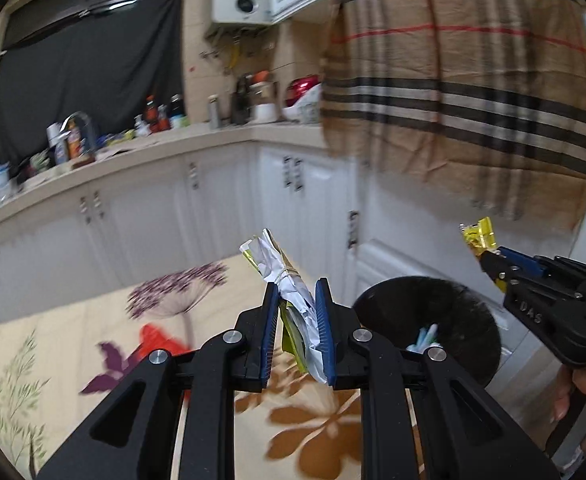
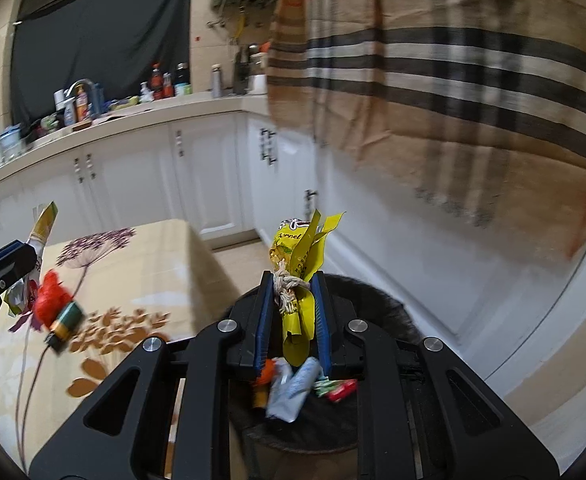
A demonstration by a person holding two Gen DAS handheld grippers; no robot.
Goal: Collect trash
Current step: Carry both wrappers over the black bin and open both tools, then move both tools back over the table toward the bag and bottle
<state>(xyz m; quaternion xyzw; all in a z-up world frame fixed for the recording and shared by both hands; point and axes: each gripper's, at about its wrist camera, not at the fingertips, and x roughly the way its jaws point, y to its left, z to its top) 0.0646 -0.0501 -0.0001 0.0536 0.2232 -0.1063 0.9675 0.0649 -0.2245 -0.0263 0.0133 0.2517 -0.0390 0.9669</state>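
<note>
- We hold a crumpled white-and-green wrapper point(image 1: 293, 304) in our left gripper point(image 1: 296, 316); its blue pads point(image 1: 268, 332) are clenched on the wrapper's sides, and the wrapper sticks up past the fingertips.
- In the left wrist view this gripper hangs over the near edge of a table point(image 1: 93, 332) covered with a flowered cloth, just beside a black trash bin point(image 1: 433, 304) to its right.
- Our right gripper point(image 2: 293, 300) is clenched on a yellow wrapper point(image 2: 299, 264) tied round with a knot of pale twine point(image 2: 289, 284); the wrapper's torn ends stand up above the fingertips.
- In the right wrist view this gripper sits above the open bin point(image 2: 389, 312), and inside we see rubbish: a pale crumpled packet point(image 2: 293, 388), something orange point(image 2: 267, 372) and a red-and-green wrapper point(image 2: 339, 390).
- On the cloth, near the left gripper point(image 2: 21, 264), lie a scrap of red plastic point(image 2: 51, 296) and a small green-and-gold battery point(image 2: 67, 316), touching each other.
- From the left wrist view we see the right gripper point(image 1: 489, 260) at the far right with the yellow wrapper point(image 1: 479, 234) in its tip, and a hand point(image 1: 585, 396) below it.
- Behind stand white cabinets point(image 1: 213, 200) under a cluttered counter point(image 1: 153, 144), and a checked tan cloth point(image 1: 453, 80) hangs at the upper right.
</note>
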